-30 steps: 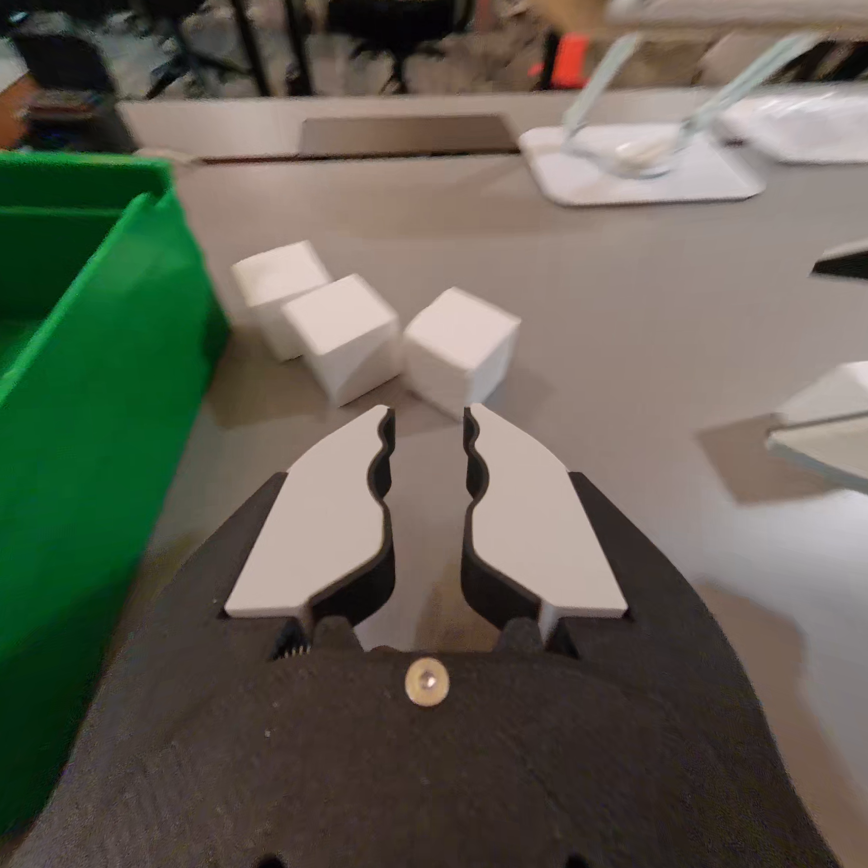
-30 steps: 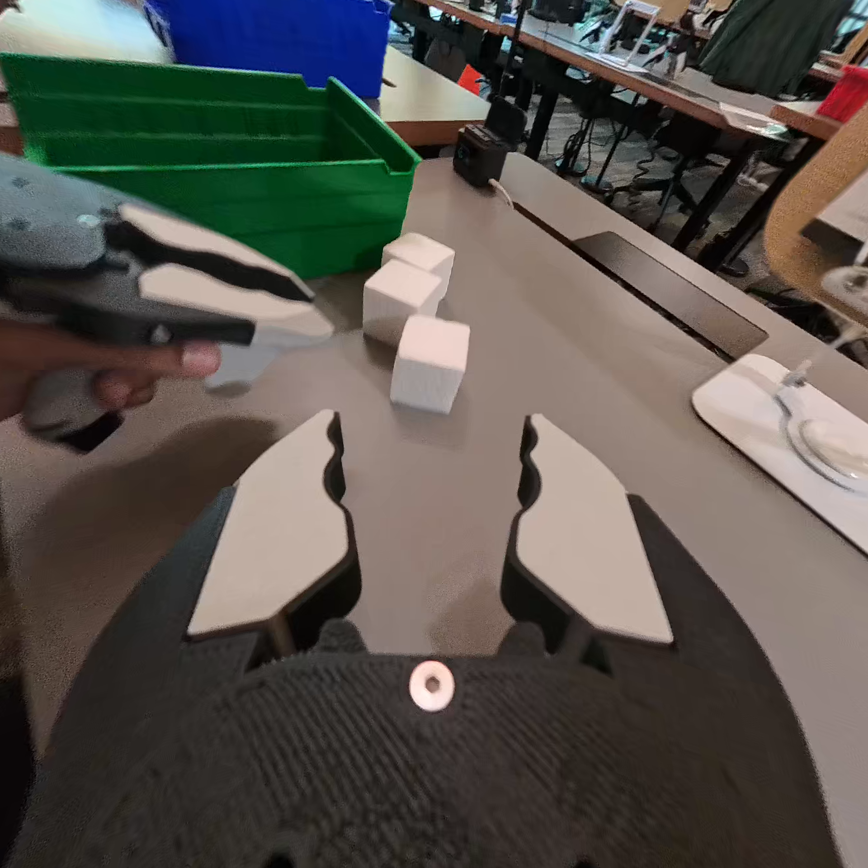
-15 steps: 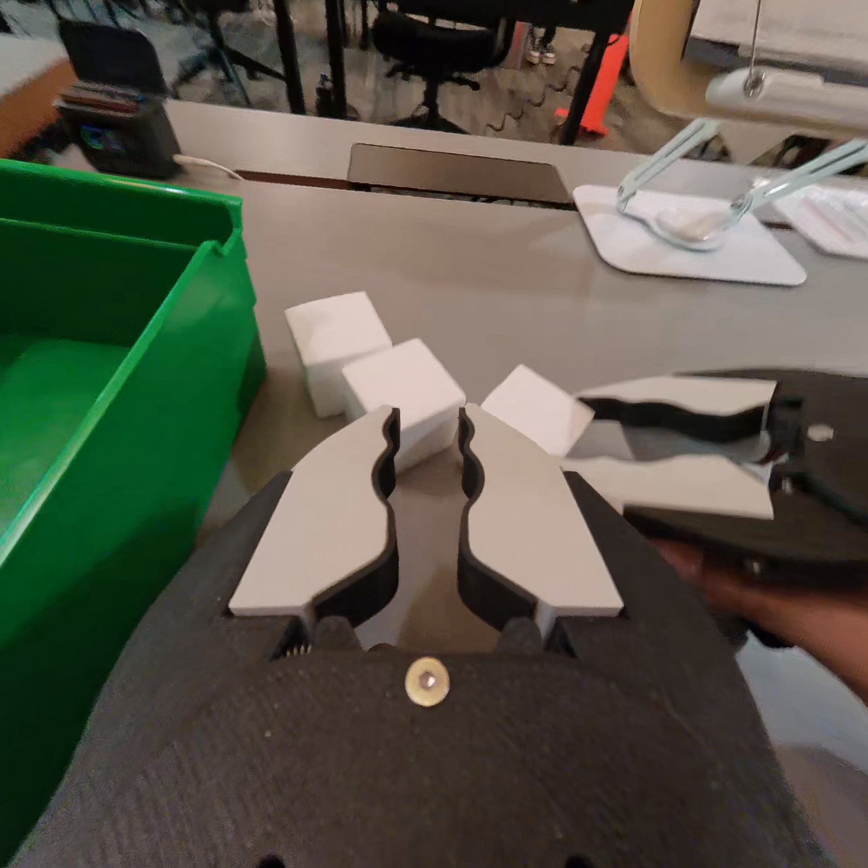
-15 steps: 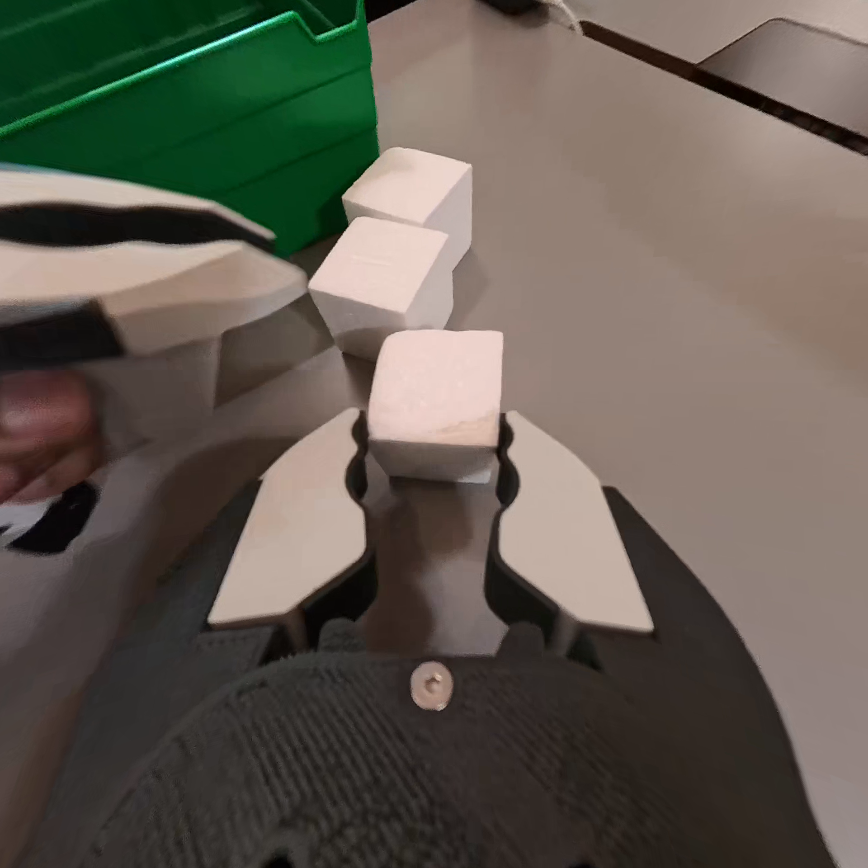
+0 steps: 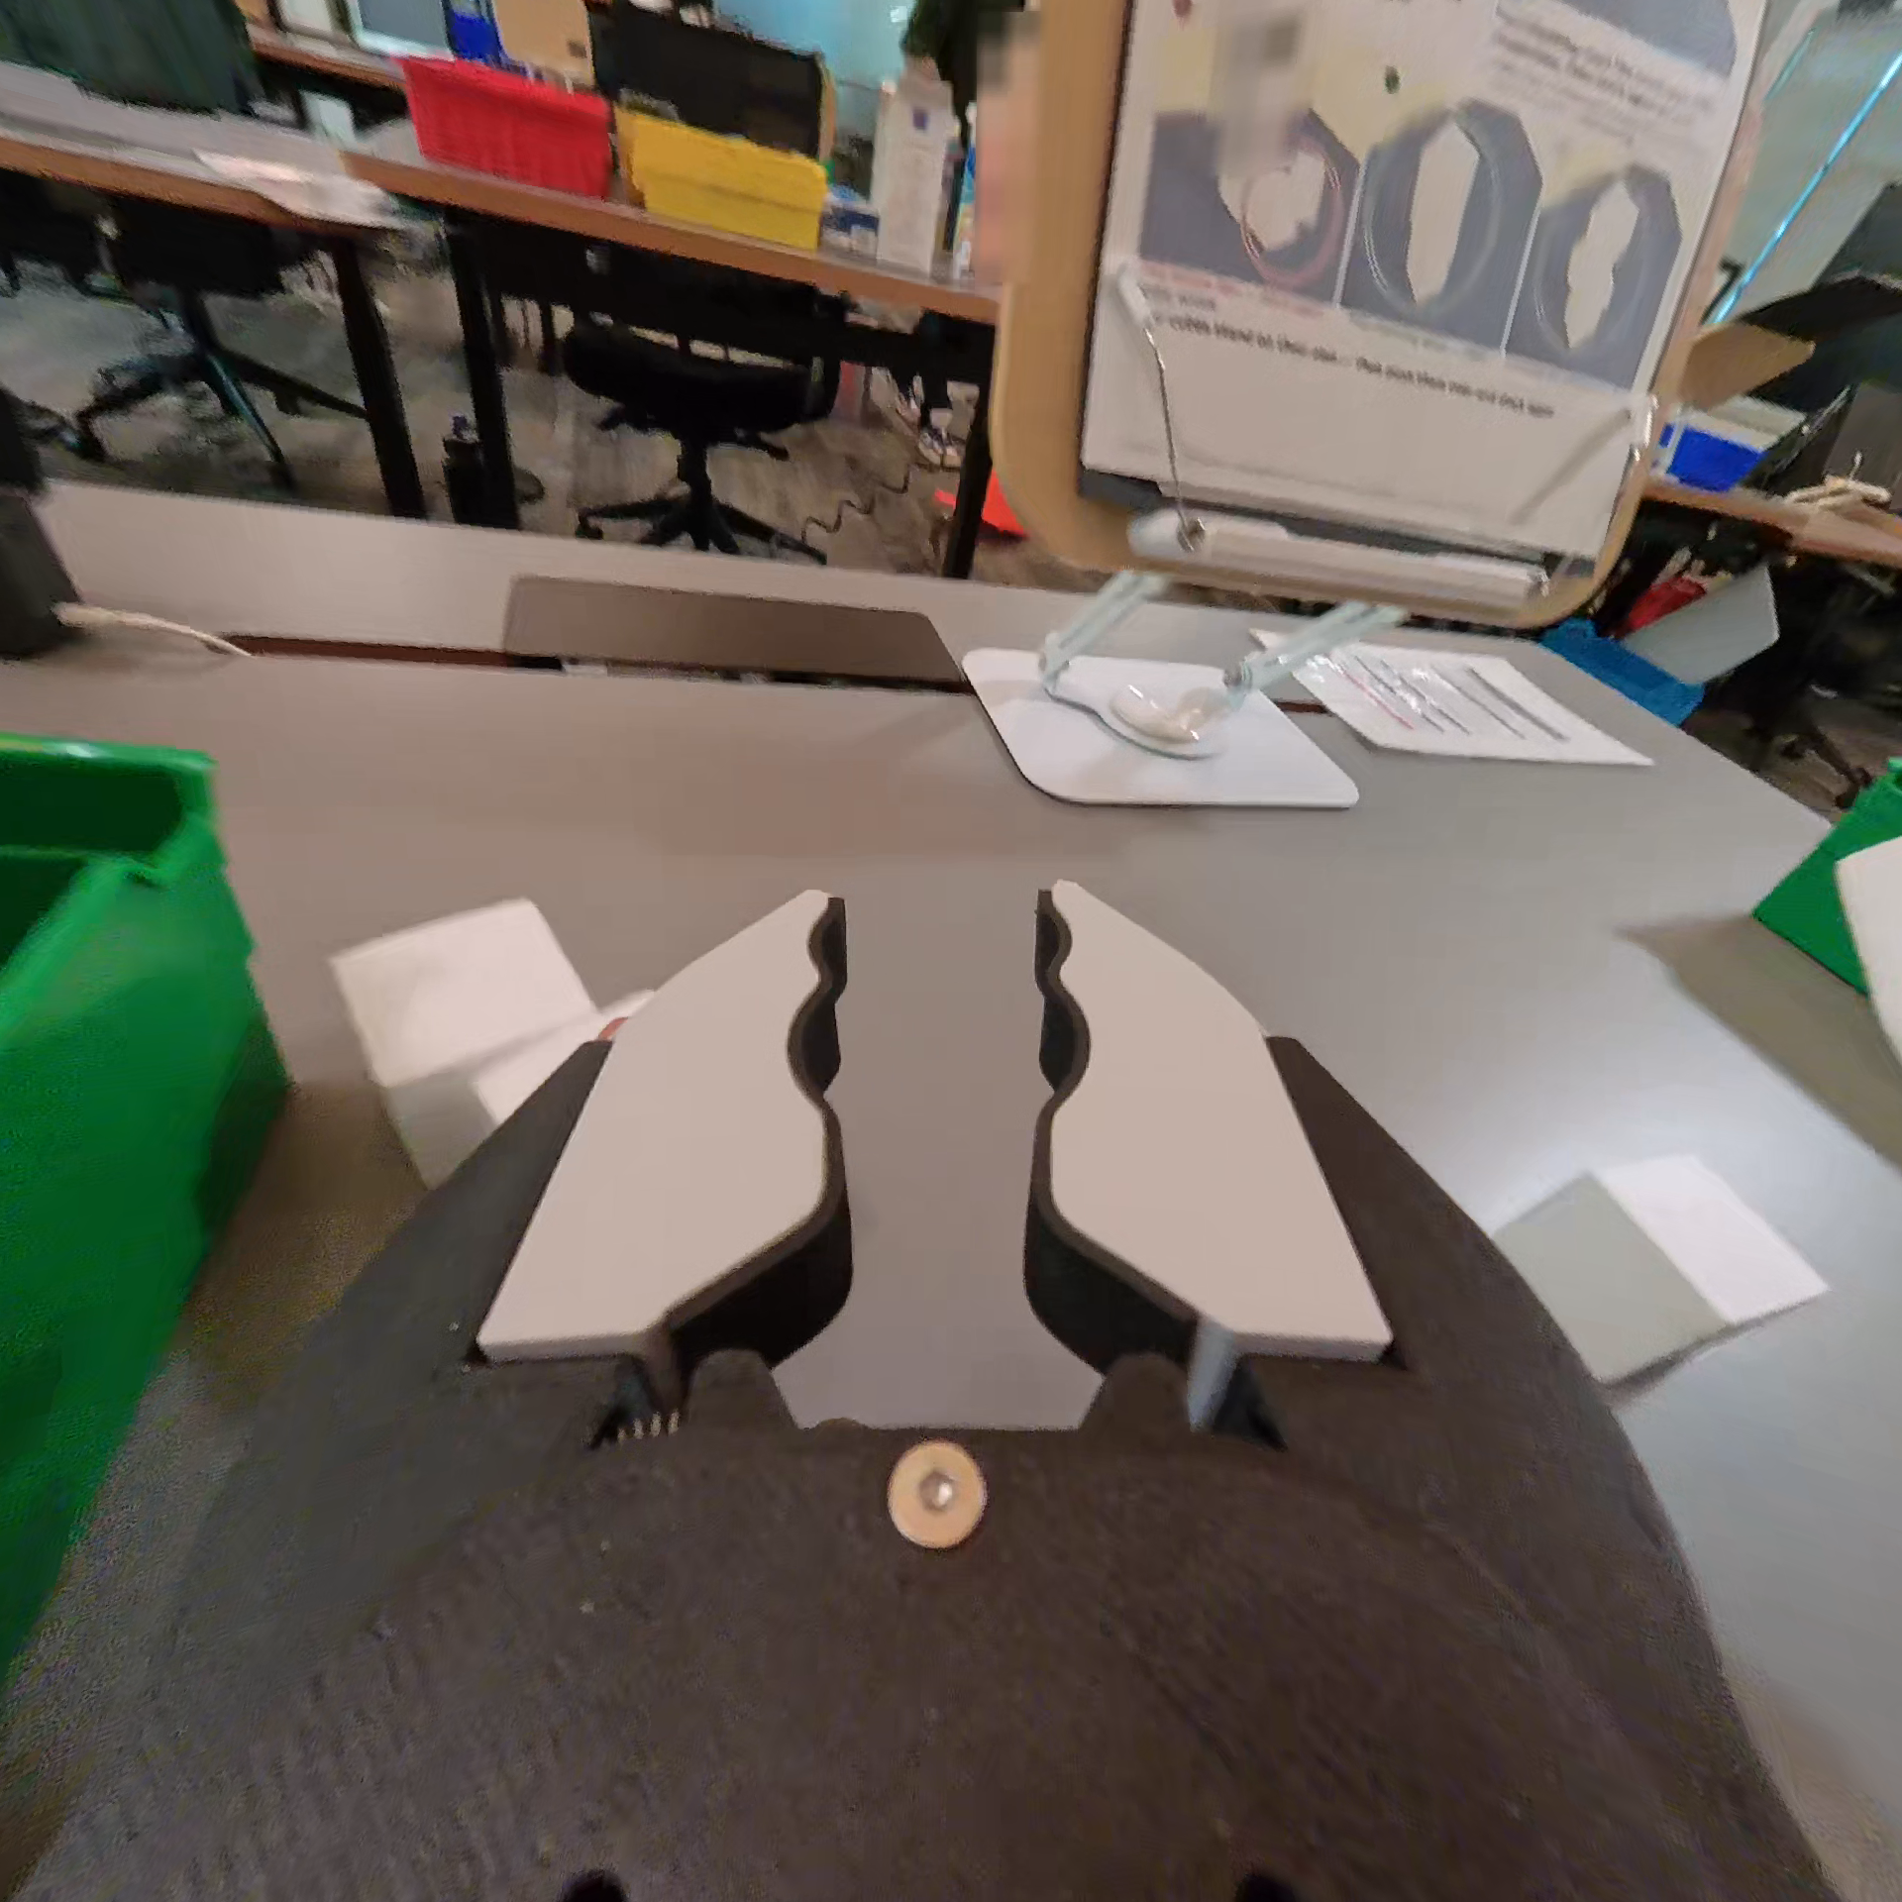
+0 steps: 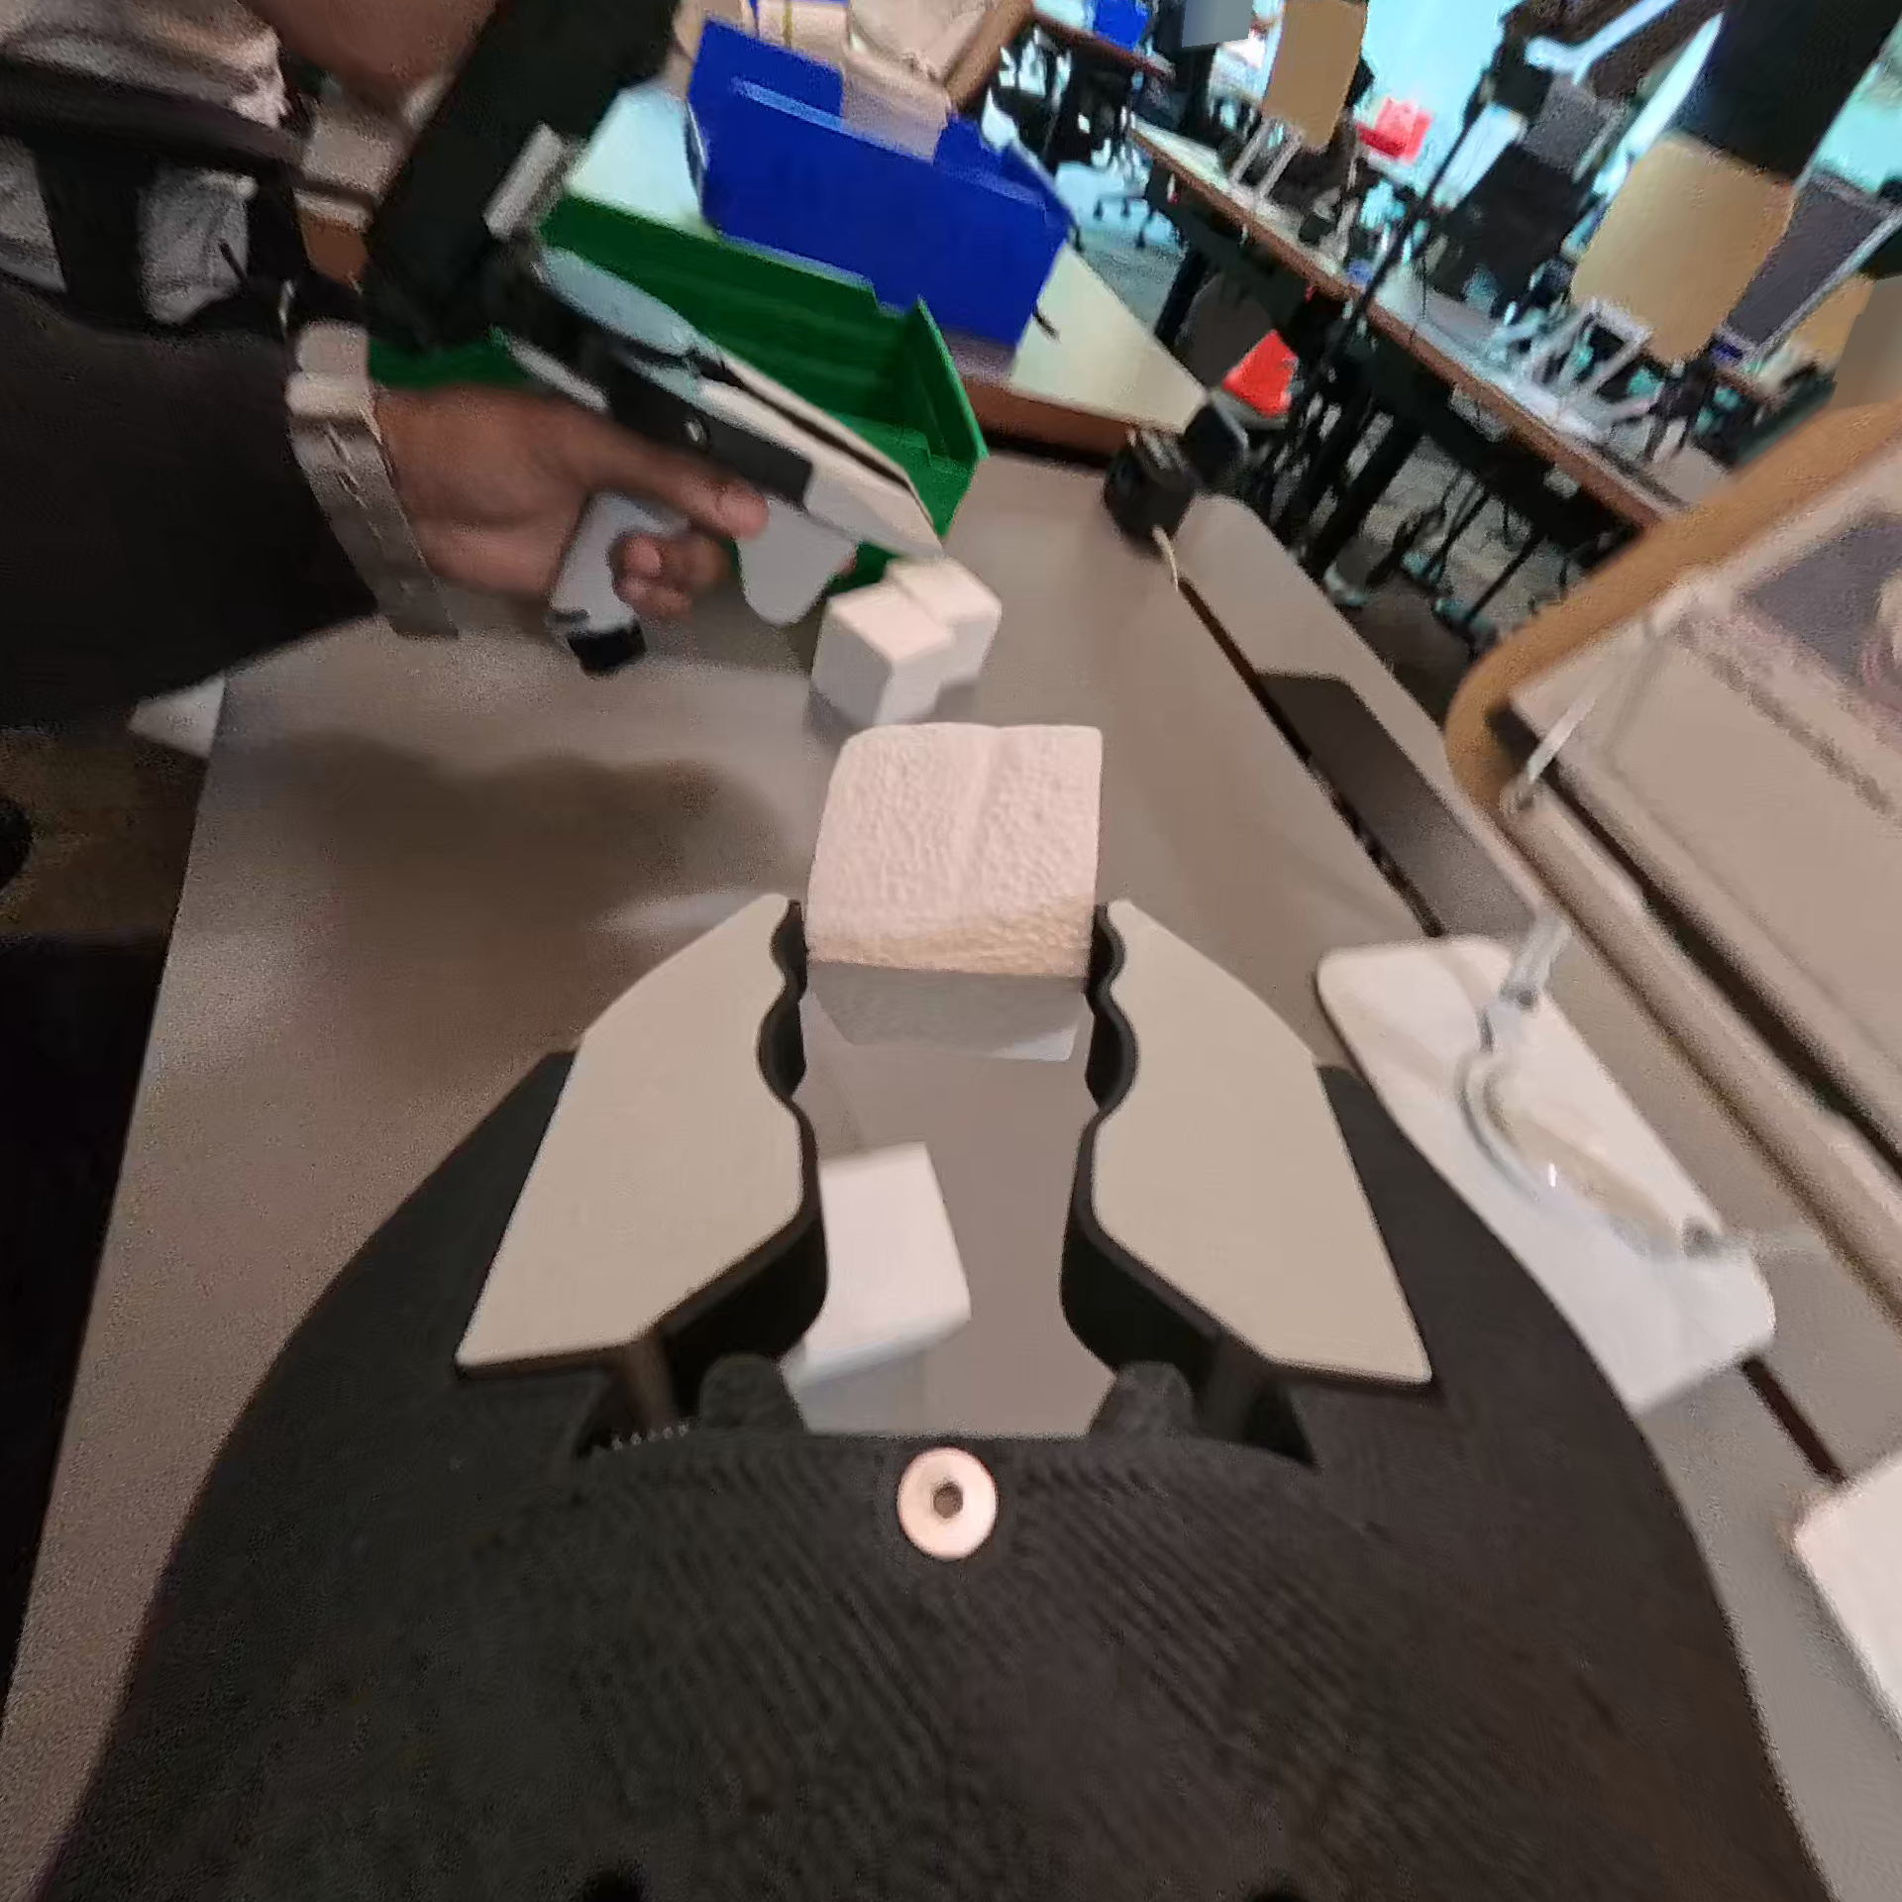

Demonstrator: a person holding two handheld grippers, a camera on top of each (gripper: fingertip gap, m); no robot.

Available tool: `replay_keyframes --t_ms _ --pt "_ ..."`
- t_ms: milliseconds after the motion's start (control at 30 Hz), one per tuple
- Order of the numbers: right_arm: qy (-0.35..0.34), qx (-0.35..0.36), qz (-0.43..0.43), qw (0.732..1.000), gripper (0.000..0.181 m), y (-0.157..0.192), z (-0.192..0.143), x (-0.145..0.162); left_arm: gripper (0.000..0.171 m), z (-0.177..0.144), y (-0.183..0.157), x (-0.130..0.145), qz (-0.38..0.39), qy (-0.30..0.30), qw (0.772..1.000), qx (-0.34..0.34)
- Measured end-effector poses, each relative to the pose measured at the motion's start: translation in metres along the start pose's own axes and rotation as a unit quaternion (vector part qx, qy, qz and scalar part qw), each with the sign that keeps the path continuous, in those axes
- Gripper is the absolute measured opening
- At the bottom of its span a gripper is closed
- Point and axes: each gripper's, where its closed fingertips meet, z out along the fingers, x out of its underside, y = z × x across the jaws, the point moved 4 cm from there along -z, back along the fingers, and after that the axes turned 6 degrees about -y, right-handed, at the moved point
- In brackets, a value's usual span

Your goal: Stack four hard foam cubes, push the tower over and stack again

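Observation:
My right gripper (image 6: 947,926) is shut on a white foam cube (image 6: 952,854) and holds it above the grey table (image 6: 463,926); both pads press its sides. Another white cube (image 6: 885,1266) lies on the table below it. Two more white cubes (image 6: 906,638) sit farther off by the green bin (image 6: 823,329). My left gripper (image 5: 942,906) is open and empty over bare table, with white cubes (image 5: 463,998) to its left beside the green bin (image 5: 103,1029). The left gripper also shows in the right wrist view (image 6: 865,546), held by a hand just above those cubes.
A white stand base (image 5: 1163,741) with a board on it stands at the table's far side, with a paper sheet (image 5: 1462,700) next to it. A white block (image 5: 1667,1256) lies at the right. A green object (image 5: 1822,906) is at the right edge. A blue bin (image 6: 875,185) stands behind the green one. About 25 cm separates my left fingertips from my right. My right gripper is the nearer one to the white block (image 5: 1667,1256): about 12 cm, against 20 cm. Look for it in the right wrist view (image 6: 841,1182) too.
My right gripper closed on the nearest white cube and lifted it off the table. My left gripper opened wider and swung right, so the cubes now lie to its left.

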Motion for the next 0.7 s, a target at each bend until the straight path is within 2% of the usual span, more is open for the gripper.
replay_keyframes --t_ms 67,100,133,200,333,433,600,700 --pt "0.01 0.014 0.032 0.999 0.054 -0.006 -0.029 0.032 0.038 -0.002 -0.022 0.013 -0.02 0.024 0.999 0.023" --pt "-0.011 0.019 0.054 0.998 0.053 -0.007 -0.041 0.044 0.038 -0.005 -0.032 0.02 -0.03 0.033 0.998 0.034" --pt "-0.038 0.006 0.07 0.997 0.053 -0.006 -0.049 0.054 0.038 -0.007 -0.042 0.026 -0.038 0.038 0.998 0.039" --pt "-0.028 0.002 0.094 0.995 0.053 -0.016 -0.061 0.073 0.038 -0.011 -0.059 0.038 -0.043 0.056 0.996 0.048" --pt "-0.106 -0.035 0.157 0.981 0.053 -0.028 -0.074 0.067 0.038 -0.01 -0.085 0.057 0.016 0.094 0.993 0.07" --pt "-0.082 -0.049 0.162 0.982 0.053 -0.027 -0.071 0.074 0.038 -0.006 -0.091 0.064 0.051 0.104 0.99 0.085" --pt "-0.069 -0.075 0.112 0.988 0.053 -0.017 -0.055 0.072 0.039 0.008 -0.093 0.063 -0.069 0.109 0.982 0.141" --pt "-0.049 -0.1 0.106 0.988 0.053 -0.016 -0.043 0.076 0.038 0.02 -0.084 0.066 -0.092 0.119 0.978 0.142"
